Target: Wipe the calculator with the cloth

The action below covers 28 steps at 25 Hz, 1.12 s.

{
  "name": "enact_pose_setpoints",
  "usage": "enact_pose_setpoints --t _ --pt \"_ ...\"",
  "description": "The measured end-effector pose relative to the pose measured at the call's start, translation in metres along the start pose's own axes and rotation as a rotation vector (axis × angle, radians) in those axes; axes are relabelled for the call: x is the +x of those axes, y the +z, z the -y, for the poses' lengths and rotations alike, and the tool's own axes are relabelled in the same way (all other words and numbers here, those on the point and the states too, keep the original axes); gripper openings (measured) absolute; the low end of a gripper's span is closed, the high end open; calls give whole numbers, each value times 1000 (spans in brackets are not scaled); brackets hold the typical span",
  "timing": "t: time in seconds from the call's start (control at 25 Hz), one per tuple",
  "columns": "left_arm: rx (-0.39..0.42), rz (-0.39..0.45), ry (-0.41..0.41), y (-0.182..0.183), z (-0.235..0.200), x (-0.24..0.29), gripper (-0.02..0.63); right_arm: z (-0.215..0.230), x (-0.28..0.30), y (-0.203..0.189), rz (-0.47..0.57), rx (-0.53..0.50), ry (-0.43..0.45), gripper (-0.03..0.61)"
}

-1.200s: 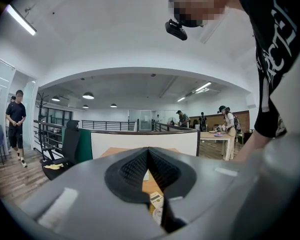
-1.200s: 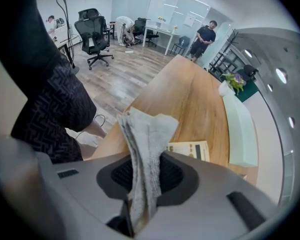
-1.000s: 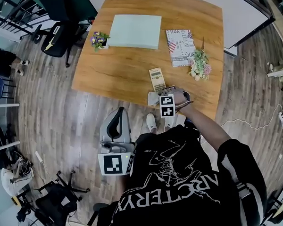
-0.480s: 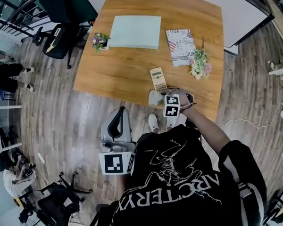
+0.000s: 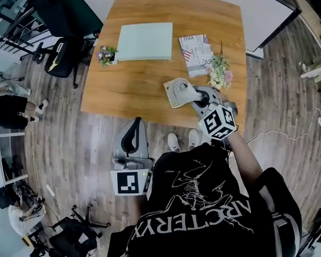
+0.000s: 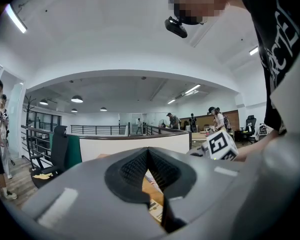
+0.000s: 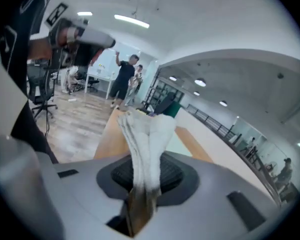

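A grey-white cloth (image 5: 182,89) lies bunched over the beige calculator (image 5: 169,99) near the front edge of the wooden table (image 5: 134,90); only the calculator's left edge shows. My right gripper (image 5: 195,96) is shut on the cloth, its marker cube toward me. In the right gripper view the cloth (image 7: 146,131) runs up from between the closed jaws of the right gripper (image 7: 141,186). My left gripper (image 5: 134,127) hangs off the table by my body, over the floor. In the left gripper view the left gripper (image 6: 149,156) has its pads together and holds nothing.
A pale green board (image 5: 144,40), a printed magazine (image 5: 196,47) and a flower bunch (image 5: 219,71) lie farther back. A small flower pot (image 5: 105,54) stands at the left edge. An office chair (image 5: 61,50) and a bystander's legs (image 5: 10,108) are left of the table.
My right gripper has carried the cloth from the table's front edge up onto the calculator, which is now mostly covered. The left gripper has stayed put.
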<state>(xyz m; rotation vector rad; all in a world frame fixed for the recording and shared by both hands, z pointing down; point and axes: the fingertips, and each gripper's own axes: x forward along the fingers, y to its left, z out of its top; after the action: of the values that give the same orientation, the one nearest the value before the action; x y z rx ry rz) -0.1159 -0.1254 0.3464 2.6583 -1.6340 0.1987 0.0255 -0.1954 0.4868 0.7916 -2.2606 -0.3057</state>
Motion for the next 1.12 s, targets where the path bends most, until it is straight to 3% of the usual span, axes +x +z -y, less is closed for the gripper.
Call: enact_pose_setpoints --t 0.24,0.4,0.6,1.12 --pt "39 56 -46 18 9 16 9 66 -101 58 340 164 -209 94" --pt "57 81 -62 31 13 21 9 84 -152 73 454 247 -285 94" --pt "78 104 -44 40 8 25 9 90 -183 80 520 196 -385 94" --pt "92 124 -7 51 -3 23 9 88 -189 89 594 250 -362 94"
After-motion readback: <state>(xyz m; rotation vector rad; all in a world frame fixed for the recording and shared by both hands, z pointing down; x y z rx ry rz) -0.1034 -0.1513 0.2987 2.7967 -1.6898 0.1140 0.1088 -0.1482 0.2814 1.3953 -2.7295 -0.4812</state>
